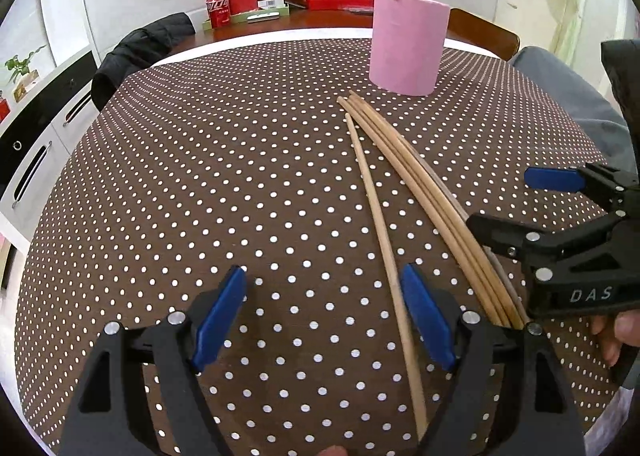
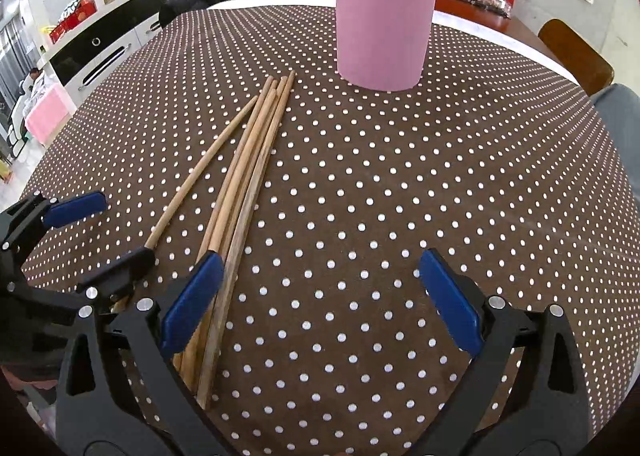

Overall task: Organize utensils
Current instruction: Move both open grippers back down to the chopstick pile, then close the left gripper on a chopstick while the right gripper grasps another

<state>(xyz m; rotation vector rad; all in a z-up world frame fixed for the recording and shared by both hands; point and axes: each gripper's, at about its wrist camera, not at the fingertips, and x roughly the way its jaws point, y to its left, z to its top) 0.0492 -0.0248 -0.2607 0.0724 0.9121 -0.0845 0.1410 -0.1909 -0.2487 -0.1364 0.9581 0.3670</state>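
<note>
Chopsticks [image 1: 416,191] lay loose on the dotted cloth [image 1: 200,175], and I worked across them from my left side to my right. My left gripper [image 1: 324,320] hung low over the cloth with its jaws well apart and nothing between the pads; a lone stick [image 1: 380,240] ran just beside its right pad, not clamped. Right of that stick lay the bundle [image 2: 248,171], several sticks packed side by side and touching. My right gripper [image 2: 320,304] came next, its jaws also apart and empty, the left pad over the near ends of the bundle; whether it touched them I could not tell. Beyond the far tips stood the pink holder [image 2: 384,23], upright, with other sticks already standing in it.

I judged the step in hand to be the approach for a pick-up: some sticks were stowed, these were not yet lifted. The next move seemed to call for setting one gripper astride a stick or the bundle, closing squarely across it, then tipping it upright to drop it into the holder.

The long axes ran away from me, near ends by the grippers and far ends close to the holder's base without touching it. The lone stick splayed off from the bundle at my end and nearly met it at the far end.
</note>
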